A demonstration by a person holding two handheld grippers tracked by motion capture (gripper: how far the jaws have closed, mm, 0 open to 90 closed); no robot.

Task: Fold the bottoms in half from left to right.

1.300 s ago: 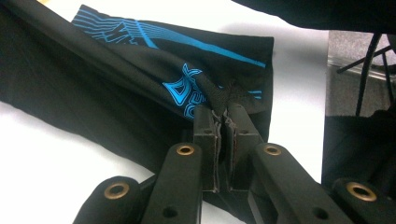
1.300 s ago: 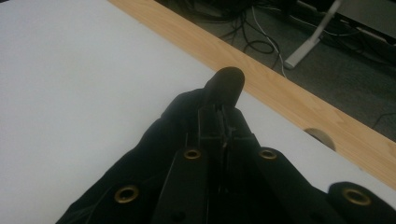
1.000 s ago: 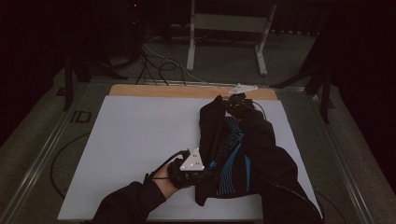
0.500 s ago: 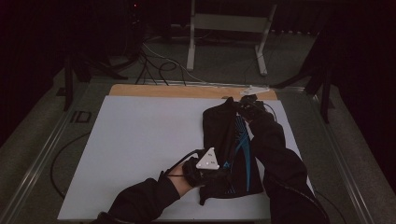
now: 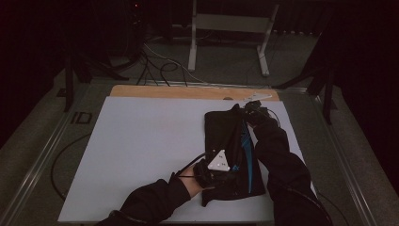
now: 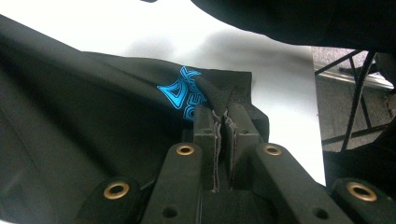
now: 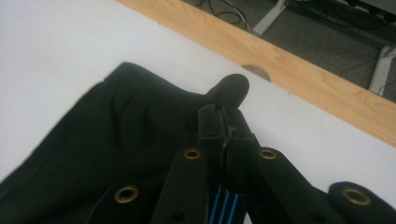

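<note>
While pinched at both ends, black garment [image 5: 230, 150] (blue-striped) between left tongs [image 5: 225, 176] and right tongs [image 5: 248, 109]

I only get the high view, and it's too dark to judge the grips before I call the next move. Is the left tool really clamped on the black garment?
Observer: Yes. In the left gripper view the left tool is shut on a pinched fold of the black garment.
Operator: Which part of it?
Observer: The fold right beside the blue logo.
Operator: And the right tool?
Observer: The right tool is shut on a fold at the garment's far end, near the wooden edge strip of the table.
</note>
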